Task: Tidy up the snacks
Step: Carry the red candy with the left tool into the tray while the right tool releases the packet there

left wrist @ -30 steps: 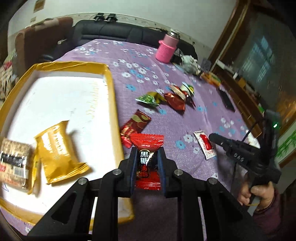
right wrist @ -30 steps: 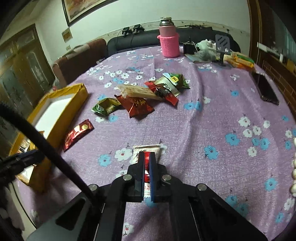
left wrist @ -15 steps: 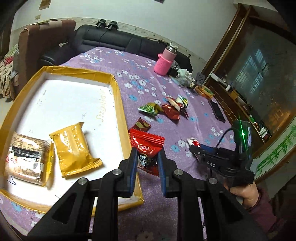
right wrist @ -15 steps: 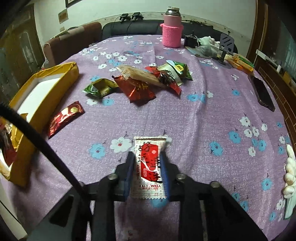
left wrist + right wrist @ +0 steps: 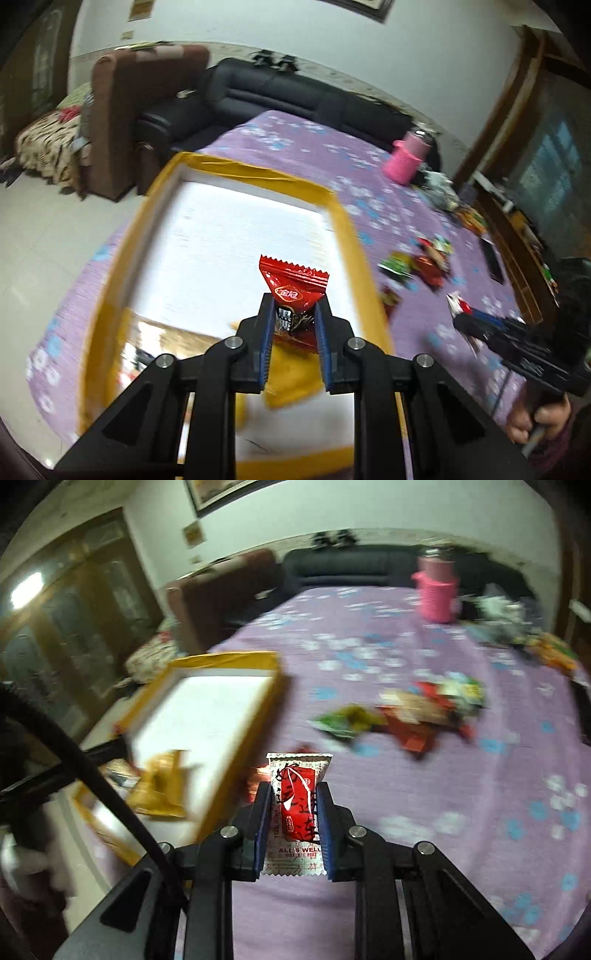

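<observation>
My left gripper (image 5: 294,306) is shut on a red candy packet (image 5: 293,280) and holds it in the air over the yellow-rimmed box (image 5: 347,229), above a gold packet (image 5: 291,376) lying inside. My right gripper (image 5: 294,794) is shut on a white-and-red snack packet (image 5: 297,801), lifted off the purple flowered tablecloth just right of the box (image 5: 225,659). In the left wrist view the right gripper (image 5: 458,321) shows at the right edge with its packet (image 5: 456,304). More snacks (image 5: 417,709) lie in a loose pile on the cloth.
A pink-sleeved bottle (image 5: 437,594) stands at the table's far end by some clutter. A dark phone (image 5: 493,258) lies near the right edge. A dark red packet (image 5: 255,775) lies beside the box. Sofa and armchair stand beyond the table.
Both grippers have risen and swung left toward the box with their packets. The left one now hangs over the box's inside; the right packet has come off the cloth.
</observation>
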